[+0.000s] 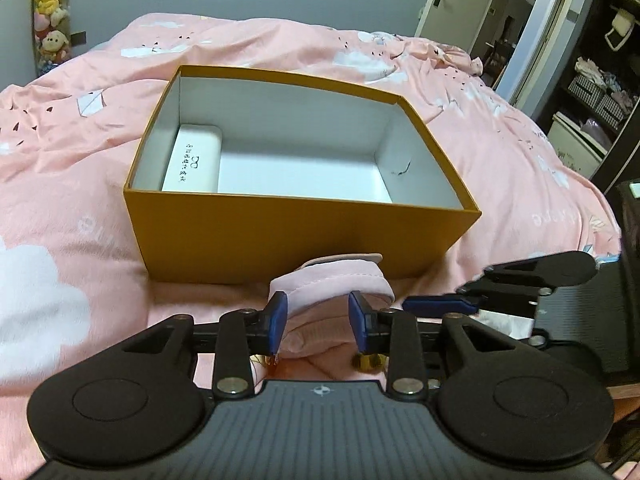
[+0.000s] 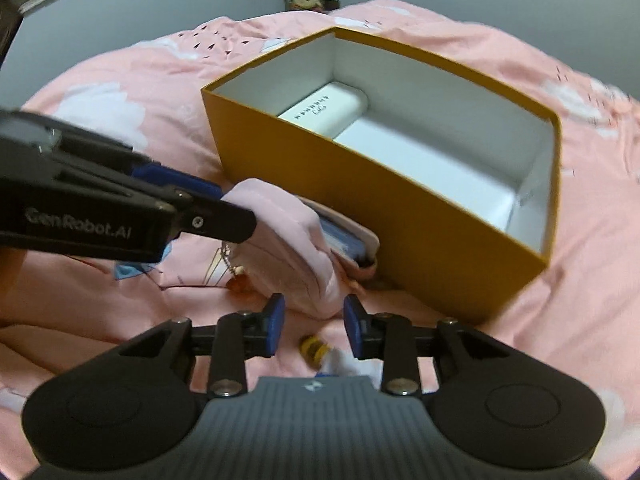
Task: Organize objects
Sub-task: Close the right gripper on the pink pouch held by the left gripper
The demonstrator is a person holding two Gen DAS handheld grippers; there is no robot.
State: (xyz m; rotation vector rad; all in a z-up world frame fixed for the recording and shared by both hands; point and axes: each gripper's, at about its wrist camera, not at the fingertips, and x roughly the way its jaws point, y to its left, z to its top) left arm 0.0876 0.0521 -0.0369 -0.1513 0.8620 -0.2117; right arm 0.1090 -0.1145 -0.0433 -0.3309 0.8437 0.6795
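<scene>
A: While a white case (image 1: pixel 192 160) already lies at the orange box's (image 1: pixel 280 236) left end, what's left?

B: The pink pouch (image 1: pixel 332 284), on the bed before the box: left claw (image 1: pixel 318 324) grasping it, right claw (image 2: pixel 314 326) released beside it.

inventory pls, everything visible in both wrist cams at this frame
box: 1, orange outside, white inside, open, on the bed
case: 1, white with dark print, inside the box against one end wall
pouch: 1, pink fabric, on the bed beside the box's long side
charm: 1, orange, on a chain by the pouch
small yellow item: 1, blurred, on the bed under the right gripper
bedcover: 1, pink with white clouds
plush toys: several, mixed colours, hanging by the wall
left gripper: black, blue pads, pouch between the pads
right gripper: black, blue pads, jaws apart at the pouch's near end
</scene>
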